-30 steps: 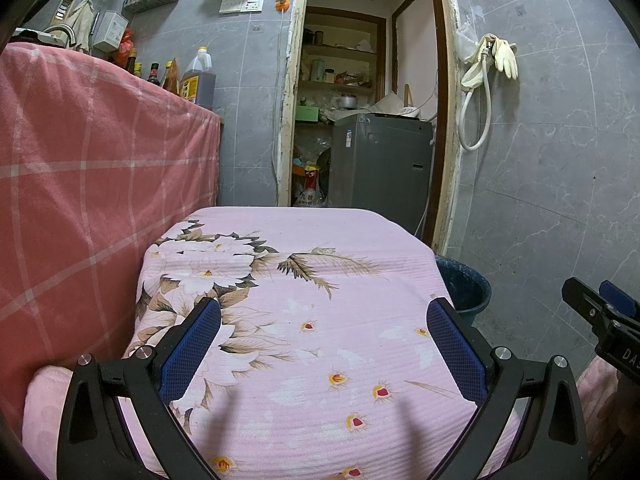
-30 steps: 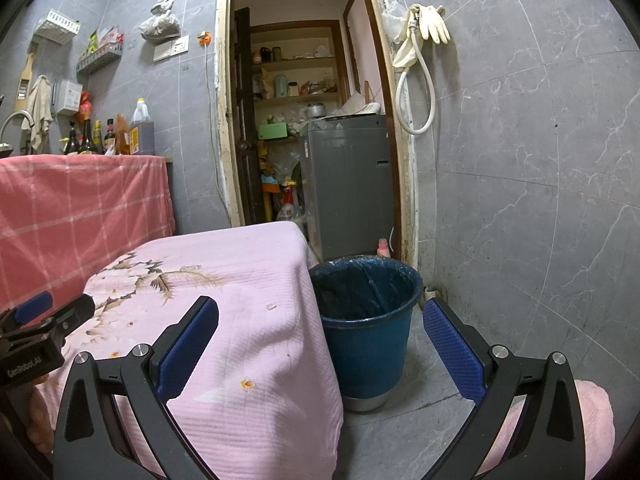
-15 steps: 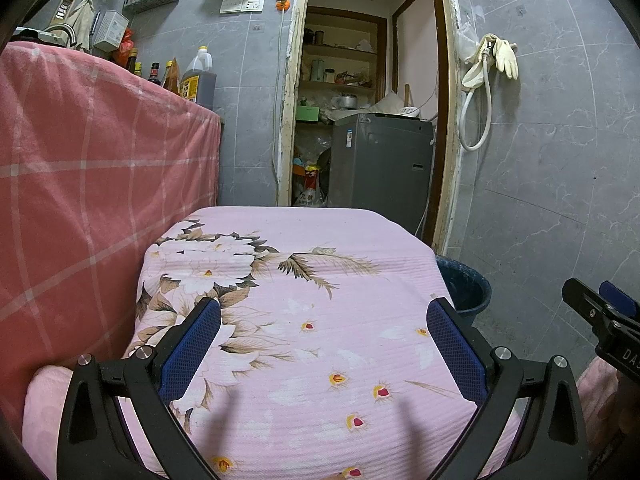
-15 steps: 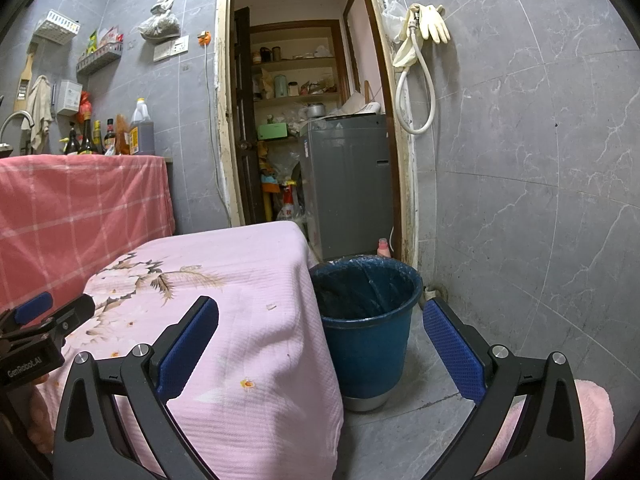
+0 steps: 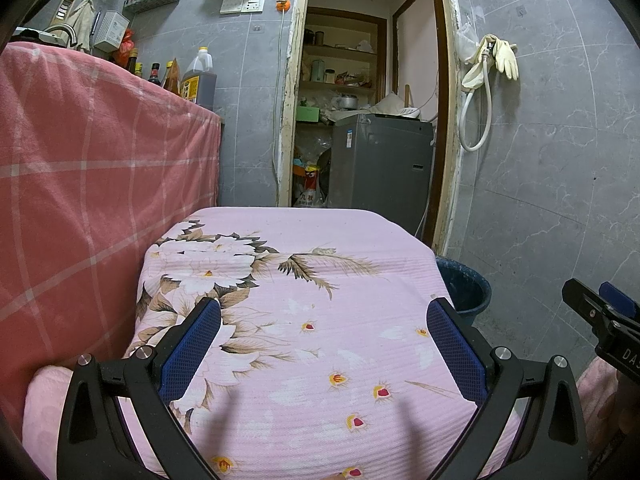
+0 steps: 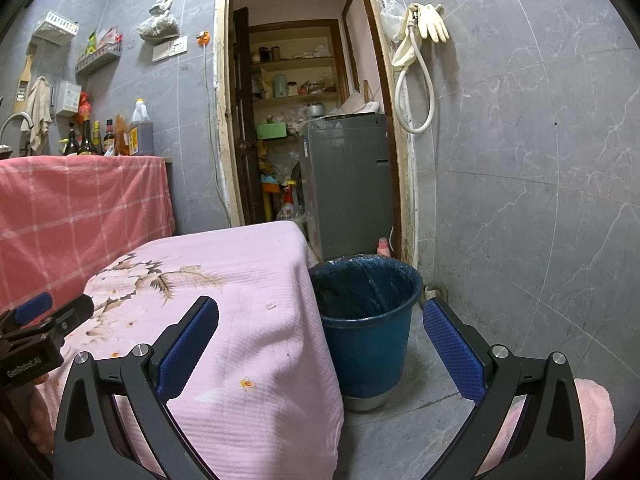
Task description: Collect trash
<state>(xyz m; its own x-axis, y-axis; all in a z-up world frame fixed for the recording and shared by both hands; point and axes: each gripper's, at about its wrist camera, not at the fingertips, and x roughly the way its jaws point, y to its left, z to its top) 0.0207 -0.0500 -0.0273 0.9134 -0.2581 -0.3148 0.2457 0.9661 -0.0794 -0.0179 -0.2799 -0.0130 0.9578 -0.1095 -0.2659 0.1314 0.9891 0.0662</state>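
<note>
Nearest the cameras, the left gripper (image 5: 323,344) and the right gripper (image 6: 321,342) both hang with fingers spread wide and empty above the pink floral cloth (image 5: 312,292). The only trash visible is a small pale scrap (image 6: 272,306) on the cloth's right side. Just beyond, the blue bucket (image 6: 366,322) stands touching the cloth's hanging edge. The right gripper should probably descend squarely over the scrap, pinching without catching fabric.
</note>
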